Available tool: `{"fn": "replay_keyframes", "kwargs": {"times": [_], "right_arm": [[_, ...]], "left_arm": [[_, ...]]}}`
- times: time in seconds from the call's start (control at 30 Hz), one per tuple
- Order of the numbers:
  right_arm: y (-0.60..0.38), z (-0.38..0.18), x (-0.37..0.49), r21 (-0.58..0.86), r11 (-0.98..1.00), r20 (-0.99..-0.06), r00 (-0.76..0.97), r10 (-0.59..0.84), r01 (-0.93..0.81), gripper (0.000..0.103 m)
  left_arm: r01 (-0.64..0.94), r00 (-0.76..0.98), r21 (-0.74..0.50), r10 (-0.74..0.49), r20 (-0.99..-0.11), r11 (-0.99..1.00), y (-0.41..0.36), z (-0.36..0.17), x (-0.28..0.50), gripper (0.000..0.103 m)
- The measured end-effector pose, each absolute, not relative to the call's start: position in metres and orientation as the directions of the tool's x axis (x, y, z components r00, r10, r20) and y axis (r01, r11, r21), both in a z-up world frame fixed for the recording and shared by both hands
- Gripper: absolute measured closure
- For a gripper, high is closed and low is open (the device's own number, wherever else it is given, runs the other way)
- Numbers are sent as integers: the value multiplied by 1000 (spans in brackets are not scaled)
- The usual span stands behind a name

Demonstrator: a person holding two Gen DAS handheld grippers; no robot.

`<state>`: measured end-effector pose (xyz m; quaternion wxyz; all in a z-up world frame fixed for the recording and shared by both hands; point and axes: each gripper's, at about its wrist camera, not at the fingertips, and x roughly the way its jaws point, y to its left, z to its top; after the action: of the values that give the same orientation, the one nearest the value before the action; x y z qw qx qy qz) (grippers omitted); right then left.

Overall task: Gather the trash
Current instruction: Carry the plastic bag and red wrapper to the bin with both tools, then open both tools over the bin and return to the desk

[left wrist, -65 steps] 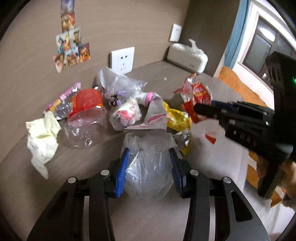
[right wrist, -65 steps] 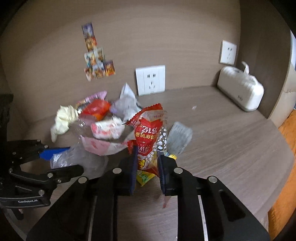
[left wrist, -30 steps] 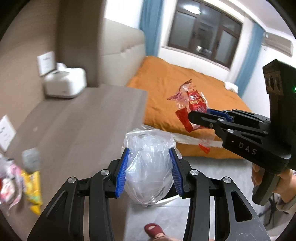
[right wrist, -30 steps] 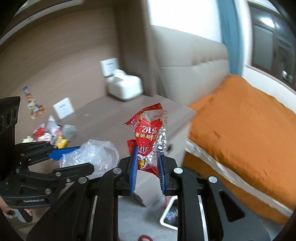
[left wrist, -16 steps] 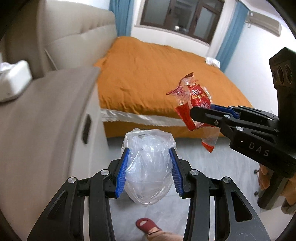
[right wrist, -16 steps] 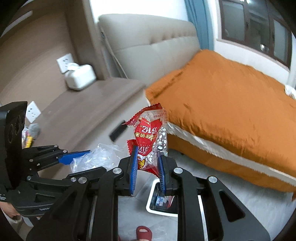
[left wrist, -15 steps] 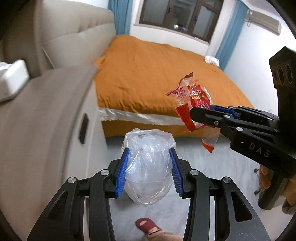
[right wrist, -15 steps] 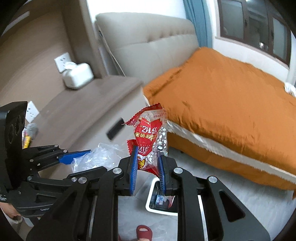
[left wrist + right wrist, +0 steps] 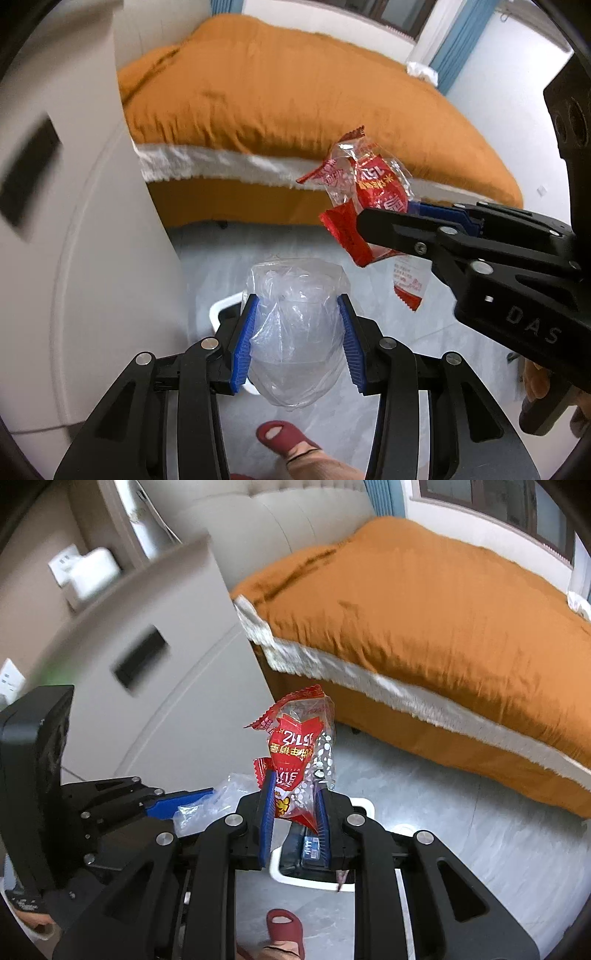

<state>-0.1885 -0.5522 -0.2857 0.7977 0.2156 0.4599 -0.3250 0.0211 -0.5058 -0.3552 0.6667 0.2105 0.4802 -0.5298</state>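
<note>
We hold two pieces of trash above the white bin (image 9: 364, 805) that stands on the grey floor (image 9: 461, 849), and we place everything else by that bin. Our left gripper (image 9: 296, 341) has its blue fingers (image 9: 243, 341) clamped on a crumpled clear plastic bag (image 9: 295, 325), which bulges out above and below the pads. In the left wrist view the bag covers most of the bin, so that only a white corner of the rim shows at the bag's left edge. Our right gripper (image 9: 294, 810) has its fingers (image 9: 266, 812) pressed together on a red snack wrapper (image 9: 295, 753), which stands up out of the pads; the bin's opening, with dark contents, shows just behind and below these fingers. The two grippers sit side by side, the left one to the left of the right one, both tilted steeply down toward the bin. A red slipper (image 9: 284, 932) on a foot rests on the floor just on the near side of the bin. Beyond the bin is the bed with its orange cover (image 9: 424, 609), and to the bin's left rises a pale cabinet (image 9: 147, 686) with a dark recessed handle.
</note>
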Motion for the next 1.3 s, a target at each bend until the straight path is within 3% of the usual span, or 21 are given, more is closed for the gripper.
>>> {"fn": "replay_keyframes", "kwargs": {"times": [0.27,0.33,0.37,0.4,0.43,0.47,0.63,0.8,1.3], "right_arm": [[-572,-398,-191,17,721,-921,292,-259,693,81],[-575,-420,-192,10,729,-929,276,-247,685,72],[-576,-431,-194,2,732,-934,262,-241,681,63],[-578,-443,-196,-5,728,-938,250,-241,685,32],[-581,-454,-199,-3,722,-940,244,-238,692,12],[-584,-460,-203,5,713,-938,250,-240,701,11],[-592,-473,-211,-28,703,-939,222,-262,710,5],[-589,-449,-214,-35,689,-936,219,-277,723,5],[-556,-254,-182,-21,707,-833,379,-404,707,5]], "left_arm": [[895,-59,-238,-430,-901,378,-525,-460,28,61],[894,-62,-234,-412,-909,381,-530,-486,27,56],[893,-64,-235,-407,-911,385,-530,-495,27,40],[888,-80,-249,-403,-912,388,-531,-507,27,31],[883,-80,-253,-405,-911,396,-530,-515,29,10],[882,-65,-240,-400,-914,405,-528,-520,29,5],[879,-58,-225,-375,-925,419,-526,-542,34,5],[868,-48,-226,-377,-925,443,-520,-524,38,5],[859,80,-203,-515,-853,471,-495,-325,39,5]]}}
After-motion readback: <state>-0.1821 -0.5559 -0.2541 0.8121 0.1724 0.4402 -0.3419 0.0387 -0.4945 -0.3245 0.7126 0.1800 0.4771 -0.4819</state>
